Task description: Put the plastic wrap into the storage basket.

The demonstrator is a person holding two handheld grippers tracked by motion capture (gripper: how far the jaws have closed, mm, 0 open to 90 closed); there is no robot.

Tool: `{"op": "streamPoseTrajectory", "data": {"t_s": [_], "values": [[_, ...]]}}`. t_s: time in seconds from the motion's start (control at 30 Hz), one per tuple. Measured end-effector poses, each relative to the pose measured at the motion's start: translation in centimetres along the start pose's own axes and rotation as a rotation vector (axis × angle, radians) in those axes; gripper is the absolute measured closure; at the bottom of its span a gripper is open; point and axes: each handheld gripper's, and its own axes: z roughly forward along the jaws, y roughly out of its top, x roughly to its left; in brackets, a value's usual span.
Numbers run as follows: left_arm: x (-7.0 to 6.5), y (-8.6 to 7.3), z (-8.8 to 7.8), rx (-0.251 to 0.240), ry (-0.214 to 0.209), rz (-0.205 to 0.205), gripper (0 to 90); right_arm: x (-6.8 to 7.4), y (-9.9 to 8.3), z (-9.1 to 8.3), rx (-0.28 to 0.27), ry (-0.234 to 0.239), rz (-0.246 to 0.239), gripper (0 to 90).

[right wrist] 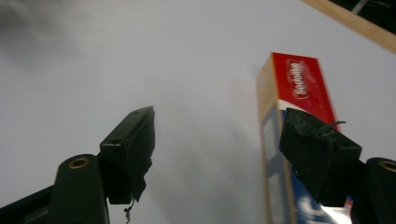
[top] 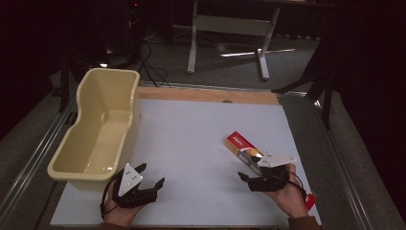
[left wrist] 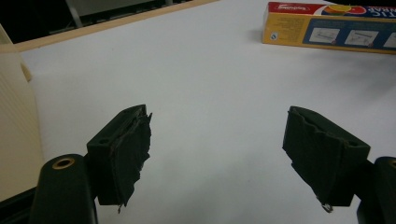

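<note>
Grippers are held one in each hand above a white table, near its front edge. The left gripper is seen at the front left in the high view, just beside the front end of a cream plastic tub; in the left gripper view its jaws are spread wide, with bare table surface between them, and nothing is gripped. The right gripper is seen at the front right; in the right gripper view its jaws are likewise spread apart and nothing is clamped. A long red, yellow and blue carton is laid flat on the right half of the table, with its near end covered in the high view by the grey plate of the right gripper. In the right gripper view the carton is partly overlapped by the right-hand jaw. The tub is positioned along the left edge of the table and is seen to be empty.
</note>
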Motion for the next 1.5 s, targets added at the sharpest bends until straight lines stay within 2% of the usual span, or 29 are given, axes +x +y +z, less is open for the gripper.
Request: {"op": "streamPoseTrajectory", "data": {"t_s": [0.07, 0.23, 0.4, 0.43, 0.6, 0.8, 0.9, 0.93, 1.0, 1.13, 1.17, 1.2, 1.3, 1.4, 1.5], "values": [[0.0, 0.0, 0.0, 0.002, -0.002, 0.0, 22.8, -0.5, 0.2, -0.3, 0.012, -0.012, -0.004, 26.2], [-0.1, 0.0, 0.1, 0.003, -0.001, -0.001, 22.8, -2.1, 0.5, -0.3, 0.102, -0.023, 0.006, 25.1], [0.0, 0.0, 0.0, 0.003, -0.001, -0.003, 22.8, -3.1, 0.4, 0.0, 0.144, -0.04, 0.006, 25.0], [0.0, 0.0, 0.0, 0.002, -0.002, -0.002, 22.8, -3.7, 0.3, 0.2, 0.173, -0.048, 0.006, 25.3], [0.0, 0.0, 0.1, 0.004, -0.001, -0.003, 22.8, -4.9, -0.2, 0.6, 0.225, -0.051, 0.003, 25.5], [0.0, 0.0, 0.1, 0.004, -0.003, -0.004, 22.8, -6.3, -0.8, 1.3, 0.319, -0.059, -0.001, 25.4], [0.0, 0.0, 0.1, 0.007, -0.005, -0.003, 22.8, -6.8, -1.0, 1.5, 0.348, -0.051, 0.001, 25.5], [0.0, 0.0, 0.1, 0.008, -0.005, -0.002, 22.8, -7.3, -1.2, 1.8, 0.384, -0.05, 0.009, 25.5], [0.0, 0.0, 0.2, 0.01, -0.006, 0.001, 22.8, -7.5, -1.3, 2.1, 0.409, -0.041, 0.005, 25.6], [0.0, 0.0, 0.2, 0.013, -0.006, 0.001, 22.8, -7.7, -1.4, 2.7, 0.469, -0.014, -0.003, 30.5], [0.0, 0.0, 0.2, 0.013, -0.006, 0.001, 22.8, -7.7, -1.4, 2.7, 0.469, -0.014, -0.003, 30.5], [-0.1, 0.0, 0.2, 0.014, -0.007, 0.0, 22.8, -7.7, -1.3, 3.0, 0.506, -0.006, -0.003, 30.6], [-0.1, 0.0, 0.2, 0.014, -0.007, 0.001, 22.8, -7.9, -1.2, 3.4, 0.529, -0.001, -0.01, 30.9], [0.0, 0.0, 0.2, 0.014, -0.008, 0.0, 22.8, -8.3, -0.9, 4.3, 0.601, 0.04, 0.01, 34.7], [-0.1, 0.0, 0.2, 0.014, -0.008, 0.0, 22.8, -8.4, -0.9, 4.8, 0.65, 0.053, 0.01, 35.2]]}}
